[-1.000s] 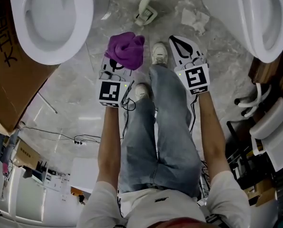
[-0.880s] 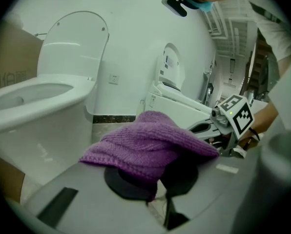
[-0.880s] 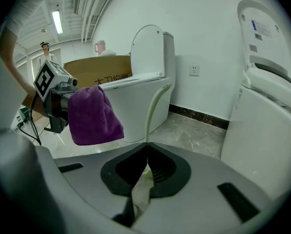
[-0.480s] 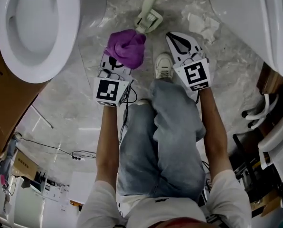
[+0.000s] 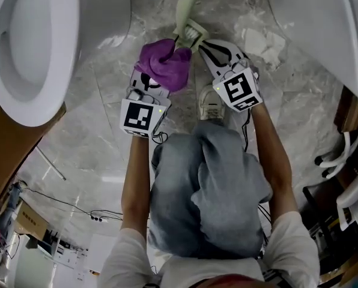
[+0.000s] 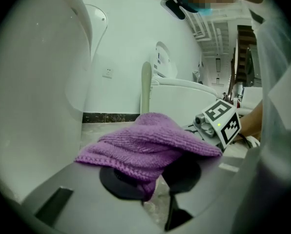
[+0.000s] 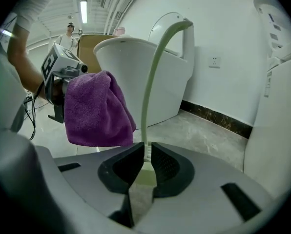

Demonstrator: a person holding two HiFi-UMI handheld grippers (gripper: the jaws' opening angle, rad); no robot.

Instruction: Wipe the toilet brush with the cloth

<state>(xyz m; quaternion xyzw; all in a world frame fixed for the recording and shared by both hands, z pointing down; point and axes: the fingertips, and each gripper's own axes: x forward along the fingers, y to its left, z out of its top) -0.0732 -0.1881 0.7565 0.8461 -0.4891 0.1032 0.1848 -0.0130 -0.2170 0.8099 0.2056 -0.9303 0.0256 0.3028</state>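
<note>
A pale green toilet brush (image 5: 188, 11) stands upright on the marble floor between two toilets. Its thin handle (image 7: 153, 82) rises just beyond my right gripper (image 7: 145, 155). That gripper's pads stand a narrow gap apart, and the brush's foot shows in line with the gap. I cannot tell whether they touch it. A purple cloth (image 5: 163, 65) lies bunched over the tip of my left gripper (image 5: 155, 80), close to the brush's left side. The left gripper's jaws are opening; the cloth (image 6: 150, 140) drapes across both pads, with a fold hanging in the gap.
A white toilet (image 5: 35, 41) stands at the left and another (image 5: 323, 29) at the right. Crumpled paper (image 5: 260, 41) lies right of the brush. A cardboard box (image 5: 11, 149), floor cables (image 5: 77, 206) and the person's shoe (image 5: 212, 104) are nearby.
Both grippers have sunk toward the floor and closed in on the brush as the person crouched. The cloth now sits beside the brush's foot.
</note>
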